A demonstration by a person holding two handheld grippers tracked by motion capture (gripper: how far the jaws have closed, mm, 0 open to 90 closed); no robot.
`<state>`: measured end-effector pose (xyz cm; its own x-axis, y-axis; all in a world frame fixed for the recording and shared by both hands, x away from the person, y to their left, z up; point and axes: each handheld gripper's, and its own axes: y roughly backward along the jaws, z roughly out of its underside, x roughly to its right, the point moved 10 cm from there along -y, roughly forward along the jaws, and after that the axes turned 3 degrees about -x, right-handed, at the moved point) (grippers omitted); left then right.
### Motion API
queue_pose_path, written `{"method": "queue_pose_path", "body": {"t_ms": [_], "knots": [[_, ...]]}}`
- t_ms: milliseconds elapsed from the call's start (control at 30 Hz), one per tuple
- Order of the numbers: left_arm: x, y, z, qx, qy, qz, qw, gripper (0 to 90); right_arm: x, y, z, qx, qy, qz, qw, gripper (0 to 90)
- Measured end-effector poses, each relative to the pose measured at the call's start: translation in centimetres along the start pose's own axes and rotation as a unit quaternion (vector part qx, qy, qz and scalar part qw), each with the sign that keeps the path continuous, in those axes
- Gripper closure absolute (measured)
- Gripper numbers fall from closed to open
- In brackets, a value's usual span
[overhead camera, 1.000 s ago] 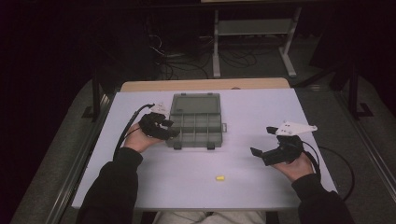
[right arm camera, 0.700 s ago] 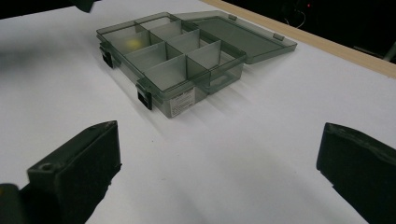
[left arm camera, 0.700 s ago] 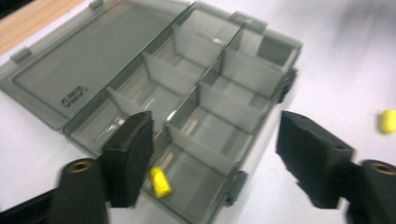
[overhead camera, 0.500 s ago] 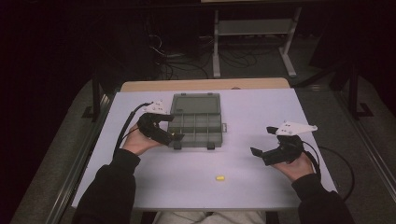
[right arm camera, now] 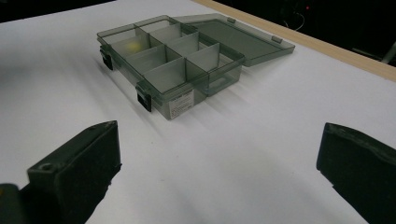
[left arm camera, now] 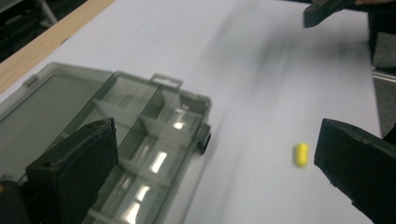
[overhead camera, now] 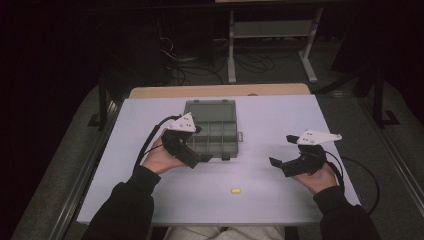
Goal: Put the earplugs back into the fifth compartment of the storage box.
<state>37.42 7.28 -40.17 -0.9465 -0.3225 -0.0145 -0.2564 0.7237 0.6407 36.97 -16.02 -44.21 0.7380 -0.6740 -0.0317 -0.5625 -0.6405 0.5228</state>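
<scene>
Compartment box [overhead camera: 212, 131] of grey clear plastic lies open on the white table [overhead camera: 280, 200], its lid flat behind it. Our left gripper [overhead camera: 214, 157] hangs tilted over the box's front left corner; its jaws have just been opening and now stand wide with nothing between them. Our right gripper [overhead camera: 281, 166] rests low, well apart from the box, jaws also wide and empty. One yellow capsule [overhead camera: 235, 190] lies on the table near us, another yellow piece [right arm camera: 134, 46] inside a compartment. Behind the table the room is dark, with a metal stand [overhead camera: 272, 30].

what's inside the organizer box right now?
The organizer box lies open, lid flat behind it. One yellowish piece sits in a far-corner compartment; the other compartments look bare. The divider walls hide some floor. A second yellow piece lies outside on the table.
</scene>
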Motion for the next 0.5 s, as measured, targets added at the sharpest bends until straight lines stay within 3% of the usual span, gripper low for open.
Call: {"method": "queue_pose_path", "body": {"t_ms": [233, 500], "knots": [[2.1, -1.8, 0.1, -0.018, -0.024, 0.019, 0.9994, 0.0, 0.0, 0.0, 0.0, 0.0, 0.001, 0.0, 1.0, 0.0], [3.9, -2.4, -0.2, -0.013, -0.04, 0.032, 0.9986, 0.0, 0.0, 0.1, -0.1, 0.002, 0.0, 0.001, 1.0, 0.0]]}}
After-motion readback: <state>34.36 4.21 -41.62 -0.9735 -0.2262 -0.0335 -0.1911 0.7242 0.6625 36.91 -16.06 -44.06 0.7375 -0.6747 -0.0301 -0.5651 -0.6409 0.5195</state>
